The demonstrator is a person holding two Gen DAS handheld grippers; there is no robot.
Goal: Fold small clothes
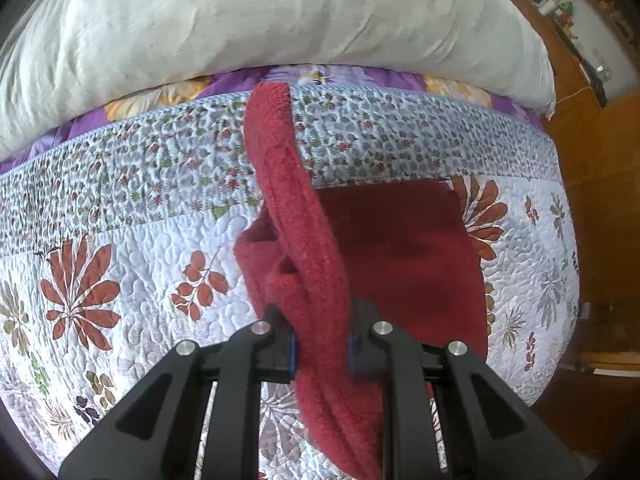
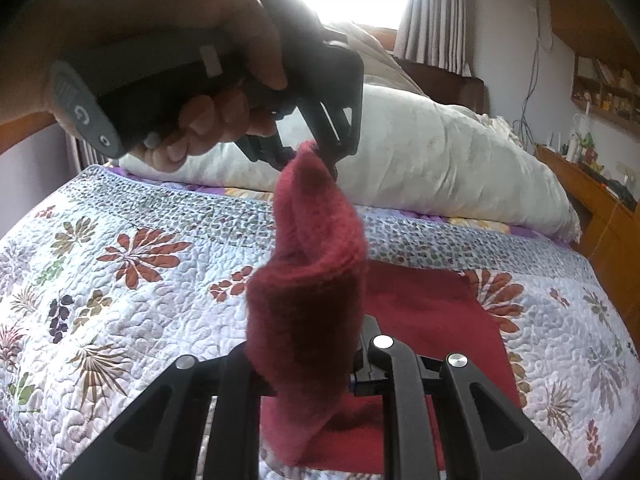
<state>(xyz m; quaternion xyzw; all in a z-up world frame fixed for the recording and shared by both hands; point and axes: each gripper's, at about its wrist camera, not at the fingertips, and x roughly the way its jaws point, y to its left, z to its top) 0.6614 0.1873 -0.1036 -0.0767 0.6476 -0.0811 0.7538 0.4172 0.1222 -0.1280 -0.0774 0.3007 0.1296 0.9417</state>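
Note:
A dark red fleece cloth (image 1: 304,240) is lifted off the floral quilt (image 1: 120,240), and my left gripper (image 1: 322,348) is shut on a folded edge of it. That edge stands up as a thick strip away from the camera. Part of the cloth lies flat on the quilt to the right. In the right wrist view my right gripper (image 2: 316,380) is shut on the lower part of the same cloth (image 2: 312,280). Above it a hand (image 2: 160,40) holds the left gripper (image 2: 320,158), which pinches the cloth's top end. The cloth hangs bunched between the two grippers.
A large white pillow (image 1: 280,12) lies across the back of the bed, also seen as the pillow (image 2: 440,160) behind the cloth. Wooden furniture (image 2: 600,208) with small items stands along the right side. A bright window with curtains (image 2: 436,12) is beyond the bed.

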